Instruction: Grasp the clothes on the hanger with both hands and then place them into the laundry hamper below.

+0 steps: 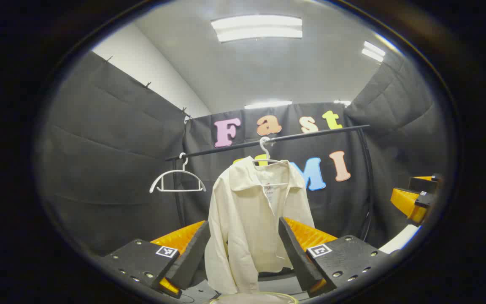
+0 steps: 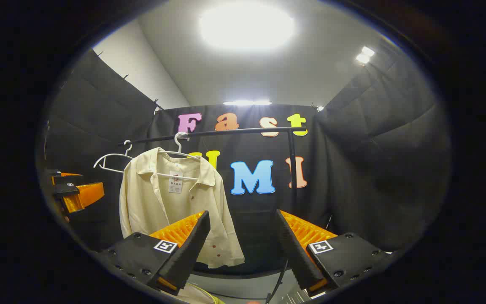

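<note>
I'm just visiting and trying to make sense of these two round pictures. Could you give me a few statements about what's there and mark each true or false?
1. The cream shirt hangs on a hanger from the black rail. True.
2. Both hangers carry clothes. False: the white hanger beside the shirt is bare.
3. The left gripper has clamped the shirt. False: its fingers stand apart, and the shirt hangs beyond them, not pinched.
4. The right gripper is open and holds nothing. True.
5. The shirt already lies in the hamper. False: it is on its hanger on the rail.
</note>
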A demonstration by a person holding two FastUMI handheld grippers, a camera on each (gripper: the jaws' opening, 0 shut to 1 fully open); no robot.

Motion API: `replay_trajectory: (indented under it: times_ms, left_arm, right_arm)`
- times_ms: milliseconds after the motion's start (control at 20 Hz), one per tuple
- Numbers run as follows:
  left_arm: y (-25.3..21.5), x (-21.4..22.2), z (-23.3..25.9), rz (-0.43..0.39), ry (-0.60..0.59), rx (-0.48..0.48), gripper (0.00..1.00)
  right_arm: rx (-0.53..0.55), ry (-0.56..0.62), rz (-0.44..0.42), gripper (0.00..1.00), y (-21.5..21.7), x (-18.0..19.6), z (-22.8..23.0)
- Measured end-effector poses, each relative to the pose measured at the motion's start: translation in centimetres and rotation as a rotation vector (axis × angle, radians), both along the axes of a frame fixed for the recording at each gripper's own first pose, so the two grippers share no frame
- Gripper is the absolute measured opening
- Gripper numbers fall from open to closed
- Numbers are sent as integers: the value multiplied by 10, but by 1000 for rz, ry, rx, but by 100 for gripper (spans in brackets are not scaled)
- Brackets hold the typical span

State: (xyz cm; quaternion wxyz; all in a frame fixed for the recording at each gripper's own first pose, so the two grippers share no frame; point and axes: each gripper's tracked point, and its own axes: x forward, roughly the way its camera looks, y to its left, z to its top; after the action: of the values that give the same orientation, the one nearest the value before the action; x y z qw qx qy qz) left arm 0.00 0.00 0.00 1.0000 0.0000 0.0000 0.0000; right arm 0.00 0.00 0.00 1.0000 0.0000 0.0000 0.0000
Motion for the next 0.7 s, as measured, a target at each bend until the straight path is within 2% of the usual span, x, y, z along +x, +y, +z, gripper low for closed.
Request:
replay_trajectory:
  times_ms: [700]
  left_arm:
    - [-2,27,3,21,-22,14,94]
  right_arm:
    - [7,8,39,97,17,24,-5]
